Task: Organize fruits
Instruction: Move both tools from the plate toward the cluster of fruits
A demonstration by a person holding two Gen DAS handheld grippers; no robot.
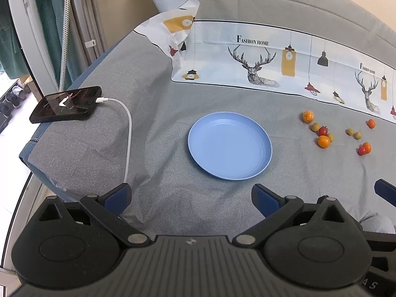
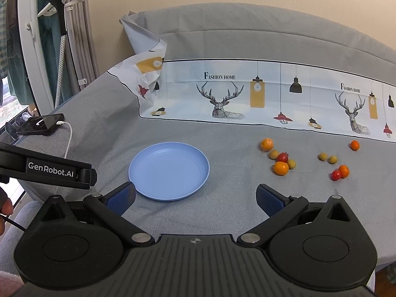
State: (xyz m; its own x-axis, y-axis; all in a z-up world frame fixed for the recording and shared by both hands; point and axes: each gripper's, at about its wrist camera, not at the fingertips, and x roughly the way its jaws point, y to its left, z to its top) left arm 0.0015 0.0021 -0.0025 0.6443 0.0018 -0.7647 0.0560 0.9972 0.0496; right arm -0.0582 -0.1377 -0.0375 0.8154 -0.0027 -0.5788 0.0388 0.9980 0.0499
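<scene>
A light blue plate (image 1: 262,153) lies bare on the grey bed cover; it also shows in the right wrist view (image 2: 198,170). Several small fruits lie to its right: oranges (image 2: 281,168), a red fruit (image 2: 283,157), yellow-green ones (image 2: 322,156), and a red and orange pair (image 2: 340,172). They also show in the left wrist view (image 1: 323,141). My left gripper (image 1: 191,198) is open and empty, just short of the plate. My right gripper (image 2: 195,198) is open and empty, near the plate's front right rim, with the fruits ahead to the right.
A black phone (image 1: 66,104) on a white charging cable (image 1: 128,133) lies at the bed's left edge. A printed deer-pattern cloth (image 2: 247,94) lies across the back. A garment steamer (image 2: 58,2) and curtains stand at the left. The left gripper's body (image 2: 49,170) shows at the right wrist view's left.
</scene>
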